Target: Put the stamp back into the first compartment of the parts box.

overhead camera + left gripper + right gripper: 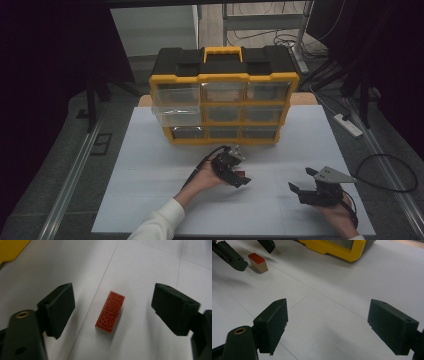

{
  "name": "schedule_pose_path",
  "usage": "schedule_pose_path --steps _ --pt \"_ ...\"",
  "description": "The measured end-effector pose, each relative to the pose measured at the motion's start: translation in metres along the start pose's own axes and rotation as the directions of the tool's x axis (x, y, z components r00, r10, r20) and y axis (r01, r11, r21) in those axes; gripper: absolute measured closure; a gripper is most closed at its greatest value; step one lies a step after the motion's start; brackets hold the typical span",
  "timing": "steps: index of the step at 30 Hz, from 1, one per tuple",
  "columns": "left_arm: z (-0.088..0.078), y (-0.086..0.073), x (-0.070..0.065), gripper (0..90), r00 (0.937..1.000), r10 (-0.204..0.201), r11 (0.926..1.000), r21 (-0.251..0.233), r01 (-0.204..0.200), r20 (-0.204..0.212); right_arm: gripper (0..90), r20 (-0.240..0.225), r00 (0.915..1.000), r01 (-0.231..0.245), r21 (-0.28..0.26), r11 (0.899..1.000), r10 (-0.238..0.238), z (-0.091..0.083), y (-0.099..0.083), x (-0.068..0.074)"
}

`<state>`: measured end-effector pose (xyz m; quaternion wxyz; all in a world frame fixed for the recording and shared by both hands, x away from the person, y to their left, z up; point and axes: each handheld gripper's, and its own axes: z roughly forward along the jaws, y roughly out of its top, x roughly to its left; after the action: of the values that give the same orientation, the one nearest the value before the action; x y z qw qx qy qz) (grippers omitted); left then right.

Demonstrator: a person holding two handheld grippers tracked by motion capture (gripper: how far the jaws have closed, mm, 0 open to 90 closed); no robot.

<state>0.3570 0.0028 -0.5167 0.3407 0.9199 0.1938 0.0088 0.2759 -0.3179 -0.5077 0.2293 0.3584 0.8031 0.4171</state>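
Observation:
A small wooden stamp block with a red carved face [110, 312] lies flat on the white table sheet [150, 170]. My left gripper [113, 293] hangs over it, tilted down. Its black jaws stand apart on either side of the block, and neither pad touches it. In the high view that gripper [239, 172] is near the middle of the sheet, in front of the organizer. From the right gripper view the stamp [257, 262] shows its pale wooden side between the left jaws. My right gripper [300, 179] rests low at the right, open, with bare sheet between its jaws [329, 305].
A yellow and black drawer organizer [224, 102] with clear drawers stands at the back of the sheet. Its middle-left drawer [177, 115] is pulled out. Its yellow base [337, 250] is close ahead of the right gripper. A power strip [348, 125] and cables lie on the floor to the right.

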Motion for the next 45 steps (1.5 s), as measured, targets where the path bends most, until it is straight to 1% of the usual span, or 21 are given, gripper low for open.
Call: schedule_pose_path --steps 1,3,4,6,8,9,11,13,14,15,16,17,21,25,27,33,36,37,41,43,45 --pt "0.0 0.0 0.0 25.2 1.0 0.006 1.0 0.005 -0.006 0.007 17.6 0.001 1.0 0.002 0.002 1.0 -0.002 0.0 0.0 0.0" --pt "0.0 0.0 0.0 27.2 0.9999 0.014 0.9999 0.008 -0.014 0.011 17.6 0.001 1.0 0.002 0.002 1.0 -0.002 0.0 0.0 0.0" --pt "0.0 -0.001 0.0 29.9 0.9998 0.017 0.9998 0.013 -0.017 0.011 17.6 0.001 1.0 0.002 0.002 1.0 -0.002 0.0 0.0 0.0" --pt "0.002 -0.001 -0.001 39.1 0.9999 0.016 0.9995 0.028 -0.016 0.005 17.6 0.001 1.0 0.001 0.001 1.0 -0.001 0.0 0.0 0.0" --pt "0.003 -0.001 -0.001 41.0 0.9998 0.022 0.9991 0.035 -0.022 0.001 17.6 0.001 1.0 0.001 0.001 1.0 -0.001 0.0 0.0 0.0" --pt "0.003 -0.001 -0.002 47.4 0.9997 0.025 0.9989 0.038 -0.025 -0.001 17.6 0.002 1.0 0.003 0.002 1.0 -0.003 0.0 0.0 0.0" --pt "0.002 -0.001 -0.002 53.0 0.9994 0.035 0.9985 0.041 -0.034 -0.001 17.7 0.002 1.0 0.003 0.002 1.0 -0.003 0.0 0.0 0.0" --pt "0.002 -0.001 -0.002 59.7 0.9984 0.055 0.997 0.056 -0.054 -0.014 17.7 0.002 1.0 0.002 0.003 1.0 -0.002 0.0 0.0 0.0" --pt "0.002 -0.001 -0.002 63.4 0.9984 0.055 0.997 0.056 -0.054 -0.014 17.7 0.002 1.0 0.002 0.003 1.0 -0.002 0.0 0.0 0.0" --pt "0.002 -0.001 -0.002 63.4 0.998 0.059 0.9964 0.063 -0.057 -0.024 17.7 0.002 1.0 0.001 0.001 1.0 -0.001 0.0 0.0 0.0" --pt "0.002 -0.001 -0.002 69.8 0.9978 0.062 0.9959 0.067 -0.061 -0.022 17.7 0.002 1.0 0.003 0.003 1.0 -0.003 0.0 0.0 0.0" --pt "0.002 -0.001 -0.002 74.0 0.9973 0.069 0.9953 0.07 -0.067 -0.027 17.7 0.002 1.0 0.003 0.003 1.0 -0.003 0.0 0.0 0.0" --pt "0.0 0.0 -0.003 74.2 0.9964 0.078 0.9946 0.071 -0.076 -0.034 17.7 0.001 1.0 0.002 0.001 1.0 -0.002 0.0 0.0 0.0" --pt "-0.006 0.0 -0.004 74.2 0.9969 0.069 0.997 0.037 -0.068 -0.037 17.7 0.001 1.0 0.003 0.001 1.0 -0.003 0.0 0.0 0.0" --pt "-0.007 0.0 -0.004 74.2 0.9972 0.067 0.9974 0.032 -0.065 -0.035 17.7 0.001 1.0 0.003 0.0 1.0 -0.003 0.0 0.0 0.0" --pt "-0.022 0.002 -0.007 74.2 0.9974 0.064 0.9977 -0.022 -0.065 -0.034 17.7 0.001 1.0 0.002 0.0 1.0 -0.002 -0.001 0.0 0.0" --pt "-0.029 0.002 -0.009 74.1 0.997 0.067 0.9966 -0.046 -0.068 -0.04 17.7 0.002 1.0 0.004 -0.001 1.0 -0.004 0.0 0.0 0.0" --pt "-0.033 0.002 -0.01 74.1 0.9969 0.065 0.9958 -0.062 -0.068 -0.044 17.7 0.003 1.0 0.004 -0.002 1.0 -0.004 0.0 0.0 0.0" --pt "-0.042 0.002 -0.011 74.1 0.9968 0.064 0.9944 -0.081 -0.067 -0.049 17.7 0.004 1.0 0.006 -0.003 1.0 -0.006 -0.001 0.0 0.001" --pt "-0.049 0.002 -0.013 74.1 0.9972 0.055 0.9927 -0.105 -0.06 -0.051 17.7 0.005 1.0 0.004 -0.005 1.0 -0.004 -0.001 0.0 0.001" --pt "-0.052 0.003 -0.014 74.1 0.9972 0.054 0.9918 -0.113 -0.06 -0.052 17.7 0.005 1.0 0.005 -0.005 1.0 -0.005 -0.001 0.0 0.001"
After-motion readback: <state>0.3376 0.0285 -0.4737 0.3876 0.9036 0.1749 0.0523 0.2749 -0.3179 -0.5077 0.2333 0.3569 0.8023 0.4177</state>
